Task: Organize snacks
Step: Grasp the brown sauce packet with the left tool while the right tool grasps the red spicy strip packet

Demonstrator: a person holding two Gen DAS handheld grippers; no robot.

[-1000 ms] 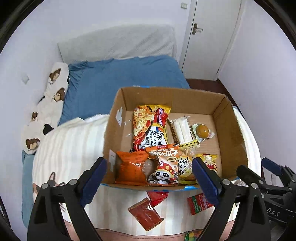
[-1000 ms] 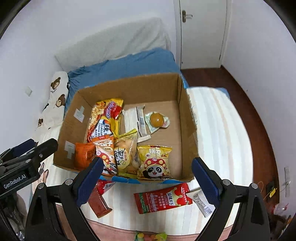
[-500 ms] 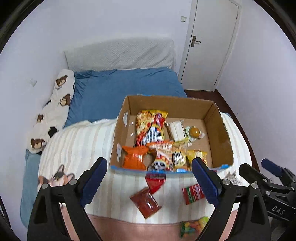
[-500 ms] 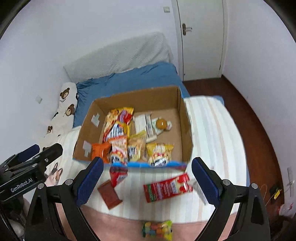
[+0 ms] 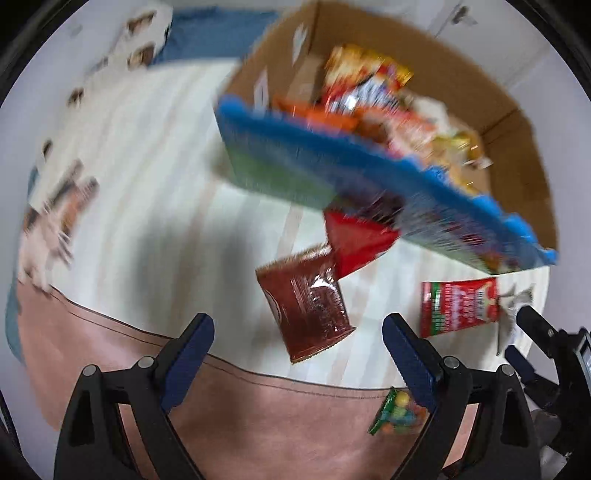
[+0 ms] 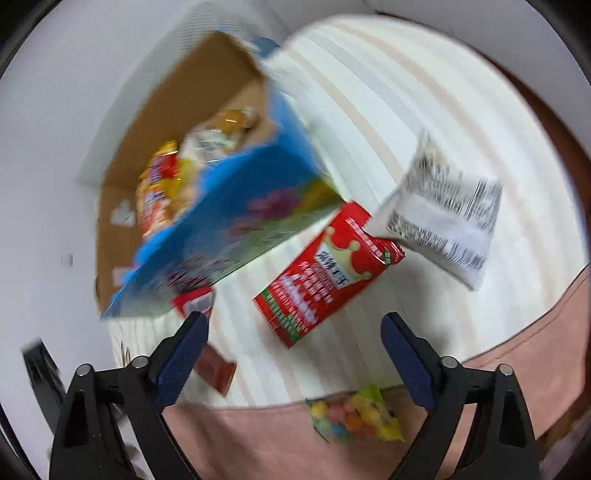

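A cardboard box (image 5: 517,122) with a blue front wall holds several snack packs; it also shows in the right wrist view (image 6: 155,122). On the striped bedspread in front lie a dark red pack (image 5: 306,306), a bright red pack (image 5: 358,240), a red and green pack (image 5: 458,308) (image 6: 325,273), a white pack (image 6: 443,221) and a candy bag (image 5: 397,415) (image 6: 354,417). My left gripper (image 5: 297,354) is open and empty, just short of the dark red pack. My right gripper (image 6: 293,350) is open and empty, just short of the red and green pack. Both views are blurred.
The bedspread's pink border (image 5: 258,417) runs along the near edge. A bear-print pillow (image 5: 140,40) and blue sheet (image 5: 207,33) lie at the far left. The right gripper's body (image 5: 546,354) shows at the left view's right edge.
Both grippers have dropped down and forward, tilting sideways, so the loose packs in front of the box are now much closer. Both stay open. Nothing on the bed has moved.
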